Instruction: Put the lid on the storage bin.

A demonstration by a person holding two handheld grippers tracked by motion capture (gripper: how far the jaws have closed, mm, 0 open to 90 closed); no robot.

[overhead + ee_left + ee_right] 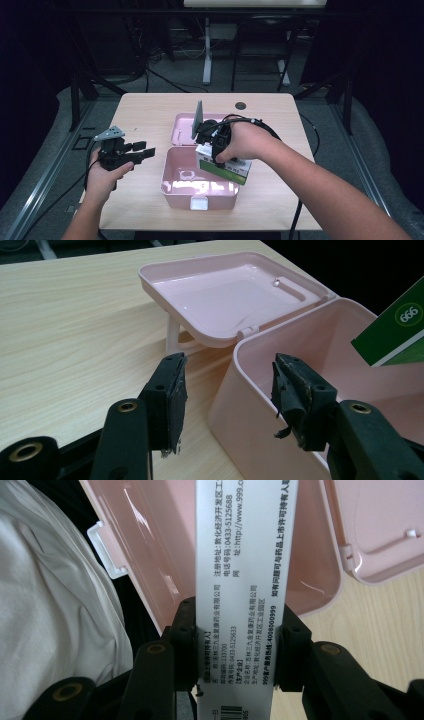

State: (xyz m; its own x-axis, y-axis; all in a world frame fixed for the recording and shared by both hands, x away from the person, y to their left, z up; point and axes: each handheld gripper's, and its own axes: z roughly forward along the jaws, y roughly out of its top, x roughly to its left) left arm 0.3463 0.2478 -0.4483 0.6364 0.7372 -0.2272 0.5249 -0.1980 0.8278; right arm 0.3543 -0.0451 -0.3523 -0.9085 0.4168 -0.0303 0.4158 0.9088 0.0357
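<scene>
pink box (199, 186) open directly under carton (223, 167) clamped in right gripper (216, 150) fingers; left gripper (145, 152) fingers apart, beside box.

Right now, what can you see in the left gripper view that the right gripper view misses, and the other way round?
The left gripper view alone shows the left gripper open with nothing between its jaws, and the green face of the carton marked 666. The right gripper view alone shows the right gripper shut on the carton's white printed side, plus white cloth beside it. Both show the open pink box with its lid folded back, and the wooden table.
</scene>
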